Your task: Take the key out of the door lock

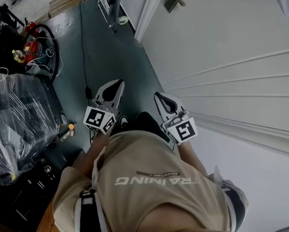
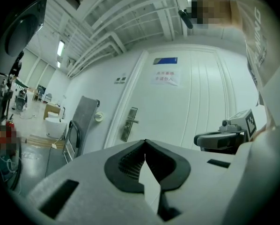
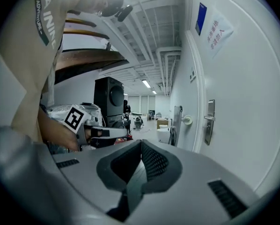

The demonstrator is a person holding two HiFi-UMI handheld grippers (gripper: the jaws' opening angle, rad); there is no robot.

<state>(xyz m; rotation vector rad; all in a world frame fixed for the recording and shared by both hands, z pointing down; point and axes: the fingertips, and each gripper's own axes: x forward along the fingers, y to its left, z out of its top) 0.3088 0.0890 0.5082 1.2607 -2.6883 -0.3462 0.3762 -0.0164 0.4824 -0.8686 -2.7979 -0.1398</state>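
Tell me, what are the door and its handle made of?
The door handle is probably metal: it is grey with a dull shine on its plate and lever. The door is painted white, smooth and matt, with grooved panels. Whether wood or metal lies underneath, I can't tell.

Door [image 1: 231, 42]: smooth, satin white paint. Lock plate [image 2: 129, 123]: brushed metal. Floor [image 1: 110, 57]: dark, matt. Left gripper [image 2: 144, 143] shell: matt grey plastic; pads [image 2: 127, 164]: black, ribbed.

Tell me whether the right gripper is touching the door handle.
Apart. The right gripper view shows the right gripper shut on nothing, with the door handle well ahead of its tips across open space.
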